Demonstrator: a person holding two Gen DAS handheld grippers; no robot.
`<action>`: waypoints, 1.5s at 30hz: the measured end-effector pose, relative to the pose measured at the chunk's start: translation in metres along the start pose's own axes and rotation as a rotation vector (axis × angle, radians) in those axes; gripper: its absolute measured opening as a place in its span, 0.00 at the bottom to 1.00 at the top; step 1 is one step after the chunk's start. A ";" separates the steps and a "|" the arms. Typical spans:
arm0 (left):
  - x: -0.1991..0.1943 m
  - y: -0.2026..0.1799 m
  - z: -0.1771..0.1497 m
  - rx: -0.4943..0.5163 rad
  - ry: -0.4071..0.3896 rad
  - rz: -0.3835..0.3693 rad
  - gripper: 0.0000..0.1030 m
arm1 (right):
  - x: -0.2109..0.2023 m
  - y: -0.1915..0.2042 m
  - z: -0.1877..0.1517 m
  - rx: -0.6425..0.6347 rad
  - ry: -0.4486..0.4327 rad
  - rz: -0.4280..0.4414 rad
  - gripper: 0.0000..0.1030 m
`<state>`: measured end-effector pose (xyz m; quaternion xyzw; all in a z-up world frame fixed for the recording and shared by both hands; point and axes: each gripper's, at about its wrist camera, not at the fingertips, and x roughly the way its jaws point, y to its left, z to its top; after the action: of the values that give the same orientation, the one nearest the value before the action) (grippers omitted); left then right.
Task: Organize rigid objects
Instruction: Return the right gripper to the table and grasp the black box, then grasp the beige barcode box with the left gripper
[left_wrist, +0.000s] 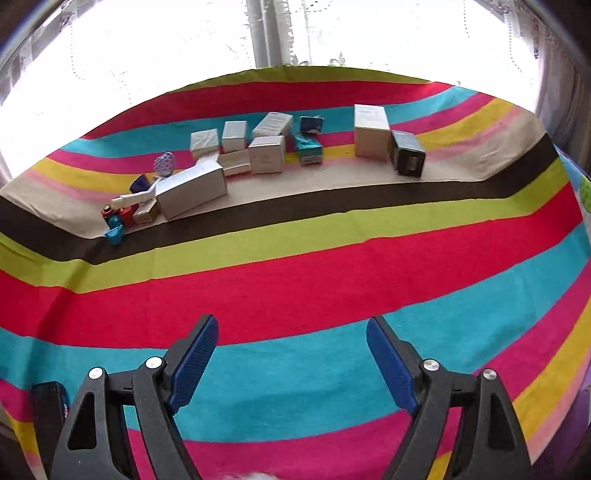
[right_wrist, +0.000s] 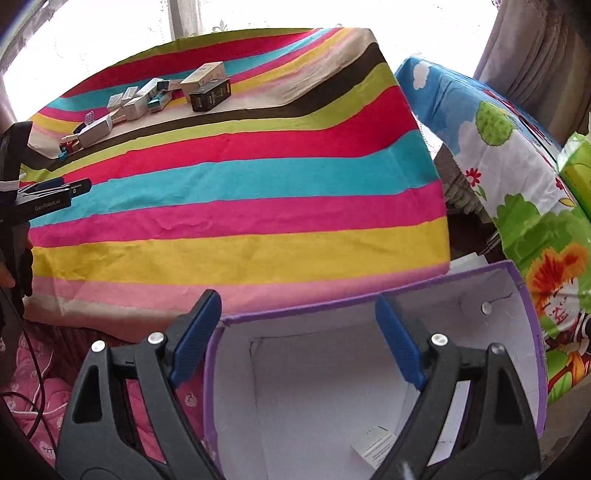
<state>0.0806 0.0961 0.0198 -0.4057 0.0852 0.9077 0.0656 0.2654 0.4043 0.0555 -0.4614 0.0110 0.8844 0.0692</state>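
Bright daylight from a window (left_wrist: 280, 33) behind the far edge of the striped table (left_wrist: 295, 258), blown out to near white through lace curtains. Strong backlight, so only soft, short shadows on the near sides of the boxes (left_wrist: 371, 131) along the far edge. Colours vivid, centre sharp. Heavy fisheye bending: stripes bowed, dark vignette in the corners. Slight smear toward the edges, possibly motion blur. Pale interior of the purple box (right_wrist: 369, 369) evenly lit.
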 end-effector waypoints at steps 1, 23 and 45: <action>0.005 0.013 0.001 -0.025 0.001 0.016 0.81 | 0.006 0.008 0.010 -0.010 -0.002 0.017 0.85; 0.019 0.059 0.001 -0.259 0.037 -0.208 1.00 | 0.243 0.149 0.273 0.138 0.044 -0.064 0.87; 0.103 -0.067 0.113 0.035 0.144 -0.202 1.00 | 0.191 0.063 0.202 0.091 -0.058 -0.035 0.41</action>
<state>-0.0571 0.1906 0.0104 -0.4753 0.0641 0.8633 0.1572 -0.0148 0.3806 0.0126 -0.4323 0.0411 0.8946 0.1059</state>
